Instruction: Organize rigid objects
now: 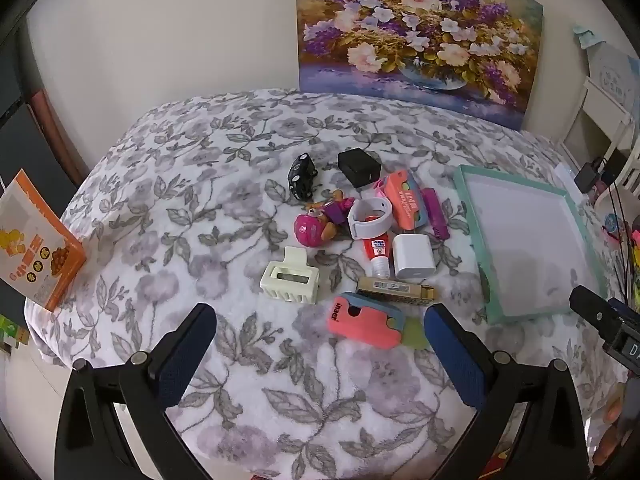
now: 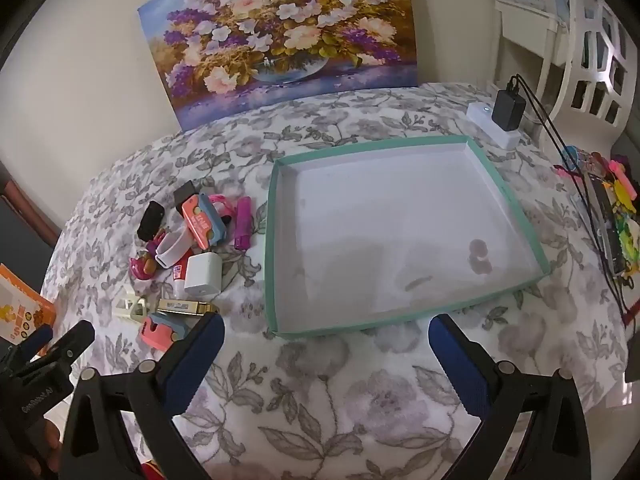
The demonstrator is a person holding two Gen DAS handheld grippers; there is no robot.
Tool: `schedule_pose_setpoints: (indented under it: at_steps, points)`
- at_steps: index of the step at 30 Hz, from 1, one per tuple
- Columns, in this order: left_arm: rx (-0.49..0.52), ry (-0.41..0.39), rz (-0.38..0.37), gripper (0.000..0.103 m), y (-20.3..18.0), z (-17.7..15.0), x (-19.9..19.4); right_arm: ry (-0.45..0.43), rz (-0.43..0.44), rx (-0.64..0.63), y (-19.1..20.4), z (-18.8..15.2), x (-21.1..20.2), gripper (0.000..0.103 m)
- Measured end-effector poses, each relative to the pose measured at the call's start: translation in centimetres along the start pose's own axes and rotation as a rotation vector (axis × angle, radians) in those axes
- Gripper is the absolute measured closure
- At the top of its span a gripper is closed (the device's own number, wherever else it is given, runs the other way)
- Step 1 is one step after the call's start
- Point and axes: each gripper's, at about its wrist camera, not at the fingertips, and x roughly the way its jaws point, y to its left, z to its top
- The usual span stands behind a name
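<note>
A pile of small rigid objects lies on the floral cloth: a pink eraser-like block [image 1: 366,322], a cream hair claw [image 1: 290,278], a gold bar [image 1: 394,288], a white charger cube [image 1: 414,262], a pink doll [image 1: 316,226], a black toy car [image 1: 302,176], a black cube [image 1: 358,168]. An empty teal-rimmed tray [image 2: 276,248] with a white floor sits to their right, also in the left wrist view [image 1: 480,256]. My left gripper [image 1: 320,332] is open, just short of the pink block. My right gripper [image 2: 326,340] is open, at the tray's near edge.
A flower painting [image 2: 280,32] leans on the wall behind the table. An orange box [image 1: 36,248] stands at the left edge. A black charger in a white power strip [image 2: 508,110], cables and colourful clutter [image 2: 616,220] lie at the right edge.
</note>
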Motion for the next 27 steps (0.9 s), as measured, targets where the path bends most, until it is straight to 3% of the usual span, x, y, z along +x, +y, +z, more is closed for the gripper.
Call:
schedule_pose_setpoints:
  at_steps: [7,27]
  points:
    - [-0.025,-0.007,-0.045,0.0,0.7,-0.1,0.0,0.012,0.002,-0.001,0.1,0.0,0.1,0.0]
    - [0.036,-0.024,-0.033,0.0,-0.7,0.0,-0.6,0.015,-0.017,-0.03,0.6,-0.1,0.3,0.0]
